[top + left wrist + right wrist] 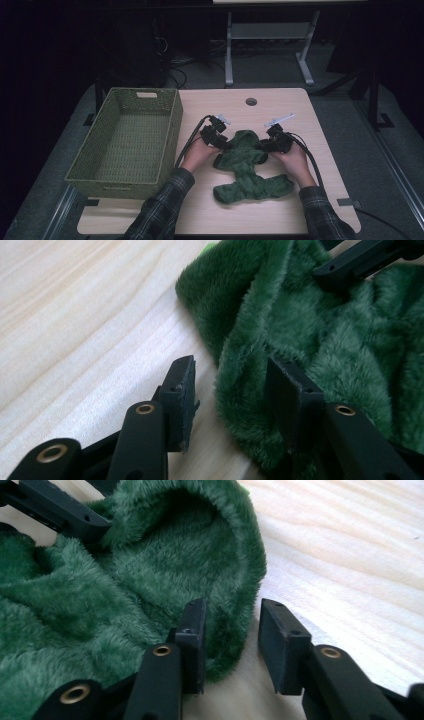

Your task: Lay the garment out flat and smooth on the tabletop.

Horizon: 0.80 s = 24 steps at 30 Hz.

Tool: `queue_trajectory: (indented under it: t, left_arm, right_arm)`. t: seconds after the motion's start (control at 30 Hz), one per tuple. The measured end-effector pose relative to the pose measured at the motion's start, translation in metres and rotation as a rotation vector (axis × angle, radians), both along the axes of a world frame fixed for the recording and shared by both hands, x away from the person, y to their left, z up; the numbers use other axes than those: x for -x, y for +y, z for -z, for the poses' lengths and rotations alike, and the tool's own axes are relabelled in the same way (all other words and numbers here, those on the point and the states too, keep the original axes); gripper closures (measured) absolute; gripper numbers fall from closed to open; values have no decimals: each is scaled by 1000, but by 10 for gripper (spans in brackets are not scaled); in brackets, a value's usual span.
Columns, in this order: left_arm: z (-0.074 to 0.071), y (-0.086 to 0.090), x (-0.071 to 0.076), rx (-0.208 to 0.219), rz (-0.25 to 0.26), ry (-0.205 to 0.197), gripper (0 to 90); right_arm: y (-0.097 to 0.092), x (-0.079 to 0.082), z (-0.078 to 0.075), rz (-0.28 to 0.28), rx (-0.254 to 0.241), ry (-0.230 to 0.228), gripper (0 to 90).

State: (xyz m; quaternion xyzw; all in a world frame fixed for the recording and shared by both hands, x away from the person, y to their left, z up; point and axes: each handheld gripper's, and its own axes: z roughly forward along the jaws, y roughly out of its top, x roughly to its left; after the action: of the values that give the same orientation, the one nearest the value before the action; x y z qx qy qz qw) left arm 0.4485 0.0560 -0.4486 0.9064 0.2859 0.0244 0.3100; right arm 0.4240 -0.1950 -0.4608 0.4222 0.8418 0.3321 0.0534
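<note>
Both grippers are straddling edges of the green cloth [246,162] lying mid-table beside the basket [125,137]. Left gripper [231,390] and right gripper [231,635] are each standing spread around a fold, pads not yet pinching. Grasp step; next likely calls for closing on both edges.

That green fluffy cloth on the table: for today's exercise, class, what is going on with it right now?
A person at a wooden table works a crumpled green cloth with a two-jaw gripper in each hand. The left gripper straddles a fold at one edge of the cloth, and the right gripper straddles the opposite edge. On both, the jaws stand apart around the fabric and are not yet pressed shut on it. The cloth lies on the table. A green woven basket sits to the left, with nothing inside.
</note>
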Motion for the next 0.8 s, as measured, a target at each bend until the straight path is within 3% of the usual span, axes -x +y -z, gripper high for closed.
queue_trajectory:
  t: [0.27, 0.4, 0.53, 0.73, 0.8]
  left_arm:
    - [3, 3, 3, -5, 1, 18, 807]
    - [1, 5, 5, 4, -10, 13, 862]
    - [-7, 8, 6, 1, -18, -36, 871]
    - [-27, 7, 9, 84, -71, -121, 872]
    - [-31, 6, 9, 101, -86, -148, 874]
  right_arm:
    - [4, 2, 2, -15, 27, -15, 806]
    - [4, 4, 0, -17, 32, -24, 857]
    - [2, 6, -5, -10, 44, -49, 866]
    - [-14, 8, -33, 21, 55, -140, 873]
    - [-22, 6, -41, 39, 44, -144, 873]
